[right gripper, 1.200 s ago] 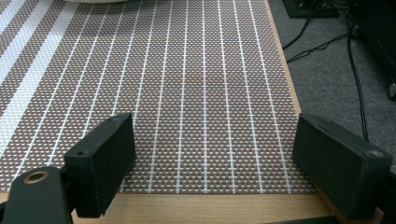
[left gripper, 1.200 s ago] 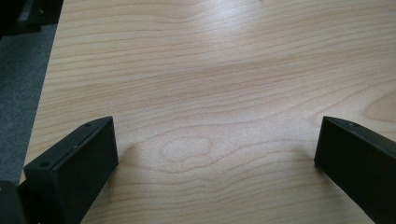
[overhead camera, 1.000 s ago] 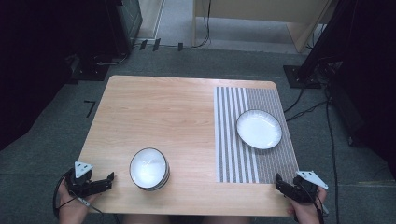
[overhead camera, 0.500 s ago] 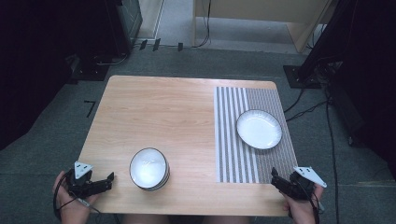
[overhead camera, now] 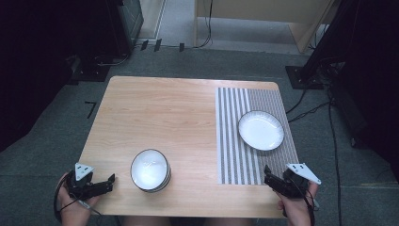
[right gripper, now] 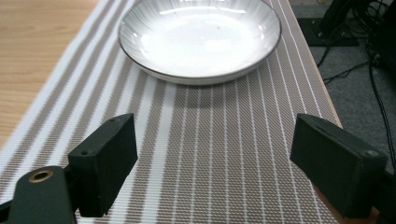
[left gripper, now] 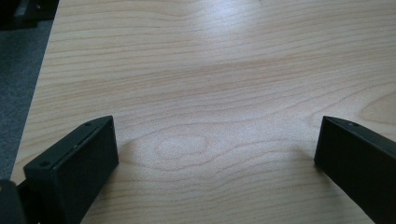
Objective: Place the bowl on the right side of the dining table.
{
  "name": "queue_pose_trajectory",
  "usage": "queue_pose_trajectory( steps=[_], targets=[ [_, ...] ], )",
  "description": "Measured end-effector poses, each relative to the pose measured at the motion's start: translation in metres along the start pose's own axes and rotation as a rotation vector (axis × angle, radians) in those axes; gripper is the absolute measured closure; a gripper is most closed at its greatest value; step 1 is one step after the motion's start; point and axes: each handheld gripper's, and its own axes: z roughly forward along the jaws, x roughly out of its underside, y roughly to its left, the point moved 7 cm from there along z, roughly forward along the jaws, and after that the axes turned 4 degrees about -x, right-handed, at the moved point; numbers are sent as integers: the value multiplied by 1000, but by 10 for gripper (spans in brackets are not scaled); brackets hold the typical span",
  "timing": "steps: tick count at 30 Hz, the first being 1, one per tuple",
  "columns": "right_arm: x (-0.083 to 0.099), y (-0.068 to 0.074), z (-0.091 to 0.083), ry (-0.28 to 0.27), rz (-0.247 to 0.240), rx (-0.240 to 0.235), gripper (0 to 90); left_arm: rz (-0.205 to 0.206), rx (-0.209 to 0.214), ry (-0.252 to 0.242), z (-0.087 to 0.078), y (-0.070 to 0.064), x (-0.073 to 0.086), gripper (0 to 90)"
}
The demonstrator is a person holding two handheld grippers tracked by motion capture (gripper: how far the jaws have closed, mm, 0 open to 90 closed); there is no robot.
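A white bowl (overhead camera: pixel 150 170) stands near the front edge of the wooden table (overhead camera: pixel 164 113), left of centre. A shallow white plate (overhead camera: pixel 261 130) (right gripper: pixel 200 35) rests on a grey striped placemat (overhead camera: pixel 235 141) (right gripper: pixel 210 135) at the right. My left gripper (overhead camera: pixel 111 181) (left gripper: pixel 215 158) is at the front left corner, open over bare wood, just left of the bowl. My right gripper (overhead camera: pixel 267 175) (right gripper: pixel 212 158) is open over the mat's near end, with the plate ahead of its jaws and nothing between them.
Grey carpet surrounds the table. Black cables (overhead camera: pixel 310 110) trail on the floor to the right, beside dark stands (overhead camera: pixel 306 75). Dark equipment (overhead camera: pixel 94 56) stands at the back left and a wooden cabinet (overhead camera: pixel 263 19) behind the table.
My right gripper has moved left and forward onto the mat's near end. My left gripper has barely shifted.
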Motion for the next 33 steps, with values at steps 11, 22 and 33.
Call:
queue_pose_trajectory(
  steps=[11, 22, 33],
  targets=[
    [-16, 26, -4, -19, -32, -19, 145, 4, 2, 1, 0, 0, 0, 0],
    [-25, 54, 3, -26, -43, -56, 116, 4, 3, 0, 0, 0, 0, 0],
    [-34, 71, 6, -74, -24, -84, 29, 4, 3, 0, 0, 0, 0, 0]
  ],
)
